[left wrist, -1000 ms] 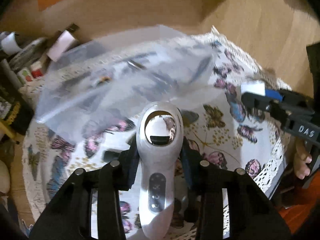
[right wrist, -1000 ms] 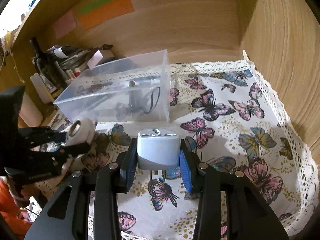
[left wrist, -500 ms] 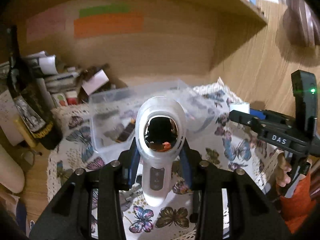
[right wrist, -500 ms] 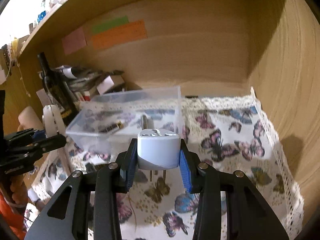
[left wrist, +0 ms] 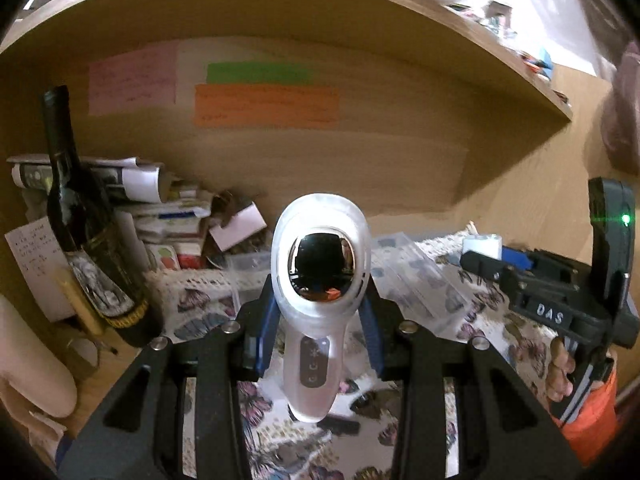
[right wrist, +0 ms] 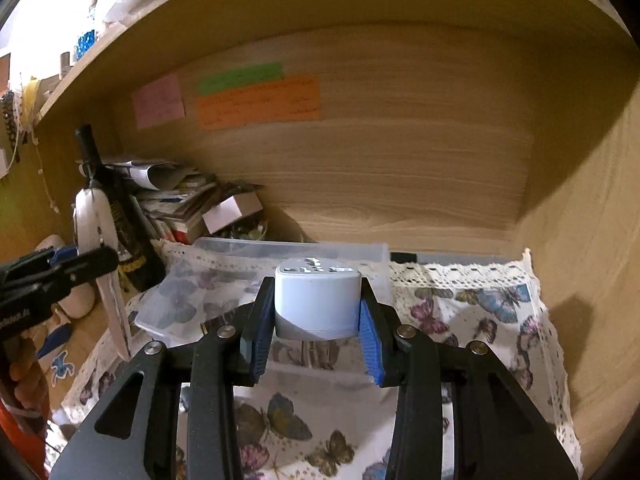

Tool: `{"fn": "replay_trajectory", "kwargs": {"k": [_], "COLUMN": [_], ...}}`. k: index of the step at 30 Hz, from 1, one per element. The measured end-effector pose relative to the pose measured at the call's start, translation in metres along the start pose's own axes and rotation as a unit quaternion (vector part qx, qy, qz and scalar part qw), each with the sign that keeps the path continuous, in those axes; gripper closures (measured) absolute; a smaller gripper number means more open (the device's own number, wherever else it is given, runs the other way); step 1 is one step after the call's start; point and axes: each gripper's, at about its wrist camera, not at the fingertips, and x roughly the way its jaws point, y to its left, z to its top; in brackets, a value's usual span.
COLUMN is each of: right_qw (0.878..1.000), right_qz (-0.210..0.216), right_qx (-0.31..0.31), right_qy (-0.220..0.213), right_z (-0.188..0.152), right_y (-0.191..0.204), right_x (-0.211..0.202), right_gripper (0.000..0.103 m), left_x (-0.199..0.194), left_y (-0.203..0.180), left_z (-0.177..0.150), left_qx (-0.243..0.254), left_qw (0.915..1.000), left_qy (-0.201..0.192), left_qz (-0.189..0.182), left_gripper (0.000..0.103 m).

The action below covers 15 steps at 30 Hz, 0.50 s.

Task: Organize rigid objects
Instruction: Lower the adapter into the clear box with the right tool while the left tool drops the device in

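My left gripper point(left wrist: 319, 316) is shut on a white handheld device point(left wrist: 316, 304) with a shiny round head and buttons on its handle, held well above the butterfly cloth point(left wrist: 496, 320). My right gripper point(right wrist: 315, 334) is shut on a pale grey travel plug adapter point(right wrist: 316, 300), prongs down, held above the cloth point(right wrist: 460, 312). A clear plastic bin point(right wrist: 224, 280) sits behind and below both; in the left wrist view the bin point(left wrist: 416, 268) shows beside the device. The right gripper shows in the left wrist view point(left wrist: 480, 258); the left gripper shows at the left of the right wrist view point(right wrist: 96, 264).
A dark wine bottle point(left wrist: 86, 240) stands at the left beside a stack of papers and boxes point(left wrist: 168, 208). Coloured sticky notes point(left wrist: 264, 104) hang on the wooden back wall. A wooden side wall point(right wrist: 592, 240) closes the right. A shelf board point(left wrist: 360, 12) runs overhead.
Both grippers have lifted and pulled back from the bin, each still holding its object. The view has tilted up, showing more of the back wall and shelf.
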Motion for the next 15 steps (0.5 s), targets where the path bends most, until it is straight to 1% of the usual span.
{"fn": "replay_trajectory", "kwargs": {"k": [3,8,15], "right_qw": [1.000,1.000,0.998], "right_qz": [0.005,0.010,0.020], "right_qx": [-0.004,-0.015,-0.019], "right_qy": [0.007,0.025,0.063], "right_z": [0.004,0.006,0.000], "right_y": [0.005,0.013,0.019], "right_x": [0.011,0.031,0.062], "right_gripper": [0.068,0.068,0.068], "left_x": [0.012,0.029,0.050], "left_y": [0.004,0.003,-0.005], "left_z": [0.006,0.013,0.018], "left_qx": [0.000,0.013,0.041], "left_qw": [1.0000,0.9994,0.9981], "left_qy": [0.001,0.004,0.004], "left_qz": [0.009,0.031,0.046], "left_gripper": [0.065,0.065,0.065]}}
